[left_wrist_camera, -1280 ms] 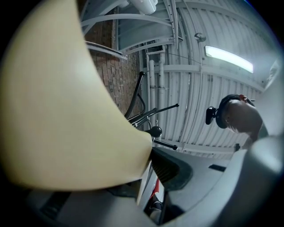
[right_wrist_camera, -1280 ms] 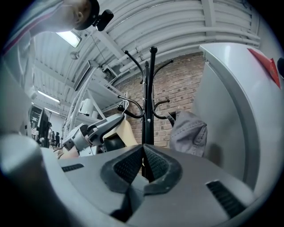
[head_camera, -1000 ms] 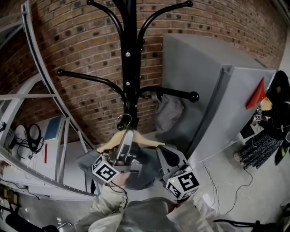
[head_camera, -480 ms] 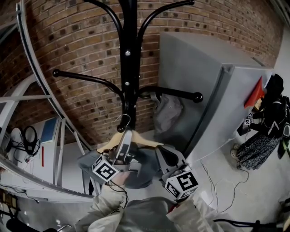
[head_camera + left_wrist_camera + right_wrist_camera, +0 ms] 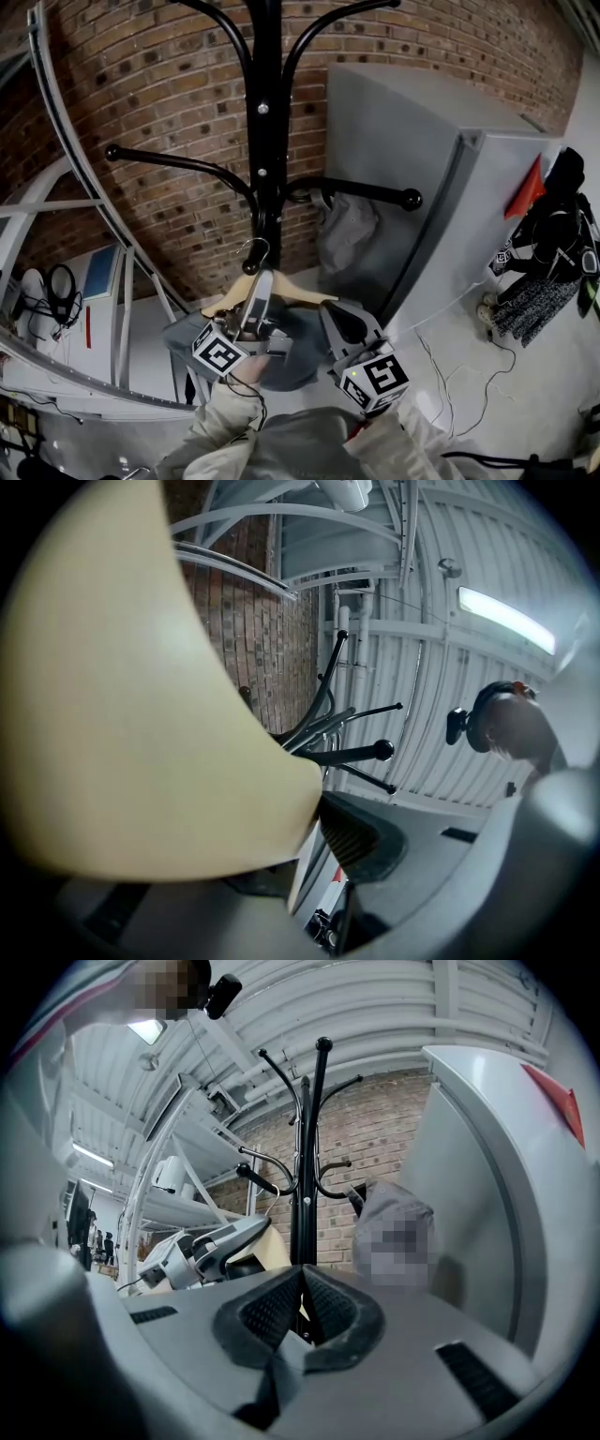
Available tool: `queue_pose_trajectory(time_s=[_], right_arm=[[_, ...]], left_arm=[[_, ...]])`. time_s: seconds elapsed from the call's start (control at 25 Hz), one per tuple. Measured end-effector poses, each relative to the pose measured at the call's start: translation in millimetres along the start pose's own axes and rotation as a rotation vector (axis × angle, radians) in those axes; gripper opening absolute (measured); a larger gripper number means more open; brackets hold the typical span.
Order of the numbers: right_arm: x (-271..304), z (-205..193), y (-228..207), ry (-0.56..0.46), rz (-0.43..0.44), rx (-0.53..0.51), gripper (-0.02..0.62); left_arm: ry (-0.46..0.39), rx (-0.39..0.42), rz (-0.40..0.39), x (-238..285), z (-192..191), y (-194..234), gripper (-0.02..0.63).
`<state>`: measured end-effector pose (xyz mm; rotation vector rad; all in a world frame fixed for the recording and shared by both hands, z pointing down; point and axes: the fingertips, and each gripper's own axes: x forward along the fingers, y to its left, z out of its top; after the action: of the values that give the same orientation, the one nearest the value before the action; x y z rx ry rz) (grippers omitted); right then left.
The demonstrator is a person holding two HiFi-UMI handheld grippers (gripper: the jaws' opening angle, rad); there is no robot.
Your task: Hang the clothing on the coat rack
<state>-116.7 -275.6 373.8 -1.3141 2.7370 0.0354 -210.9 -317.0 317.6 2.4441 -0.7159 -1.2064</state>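
Observation:
A black coat rack [image 5: 265, 112] stands against the brick wall. Just below its lower arms my left gripper [image 5: 258, 302] is shut on a pale wooden hanger [image 5: 286, 287], whose metal hook [image 5: 254, 251] sits close to the pole. A blue-grey garment [image 5: 292, 361] hangs from the hanger. In the left gripper view the hanger [image 5: 131, 714] fills the left side against the dark pad [image 5: 361, 836]. My right gripper [image 5: 339, 323] is beside it, shut with nothing between its pads [image 5: 272, 1312]. The right gripper view shows the rack [image 5: 309, 1166] straight ahead.
A grey garment [image 5: 345, 234] hangs on the rack's right arm [image 5: 375, 195]. A tall grey cabinet [image 5: 431, 169] stands right of the rack. White metal shelving [image 5: 66, 309] with headphones is at the left. Cables lie on the floor at the right [image 5: 469, 375].

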Motion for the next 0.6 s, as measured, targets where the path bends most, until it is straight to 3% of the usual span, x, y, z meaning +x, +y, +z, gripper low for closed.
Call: queue_pose_trajectory(time_s=[0.6], right_arm=[[1.1, 0.4, -4.8, 0.008, 0.002, 0.003, 0.025]], left_arm=[[0.000, -0.014, 0.003, 2.1, -5.2, 5.1, 0.110]])
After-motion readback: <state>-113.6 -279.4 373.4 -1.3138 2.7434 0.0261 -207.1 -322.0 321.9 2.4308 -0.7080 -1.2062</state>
